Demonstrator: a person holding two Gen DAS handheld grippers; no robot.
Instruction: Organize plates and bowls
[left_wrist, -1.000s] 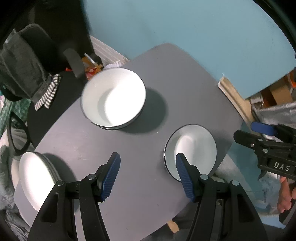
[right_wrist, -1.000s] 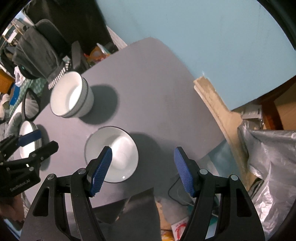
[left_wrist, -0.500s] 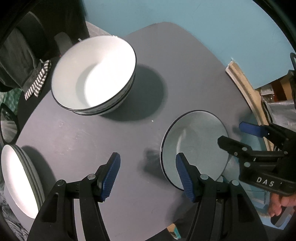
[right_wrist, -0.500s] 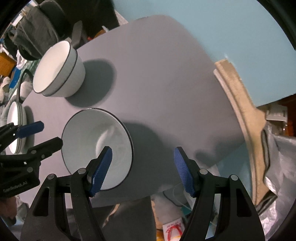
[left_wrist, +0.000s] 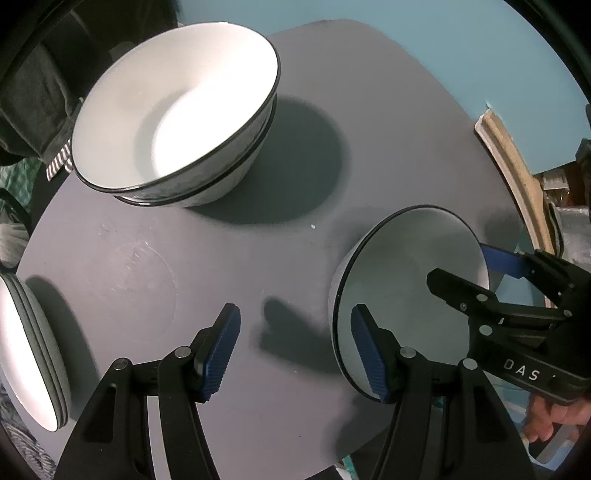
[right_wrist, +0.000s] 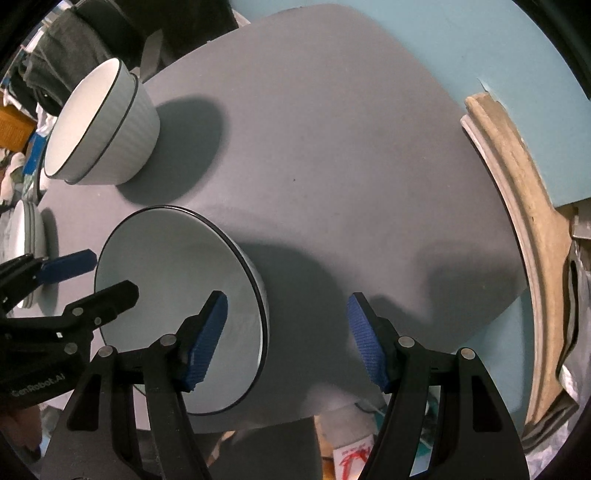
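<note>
Two bowls nested (left_wrist: 173, 110) at 11 o'clock, plates stacked (left_wrist: 29, 354) at 9; single bowl (right_wrist: 177, 306) remains loose. Left gripper (left_wrist: 295, 350) and right gripper (right_wrist: 286, 336) jaws open, straddling its rim.

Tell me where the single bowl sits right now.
The single bowl sits on the grey table near its front edge, between the two grippers, with the stacked bowls behind it to the left.

Grey table (right_wrist: 332, 147) – blue wall (right_wrist: 480, 48) behind it.
</note>
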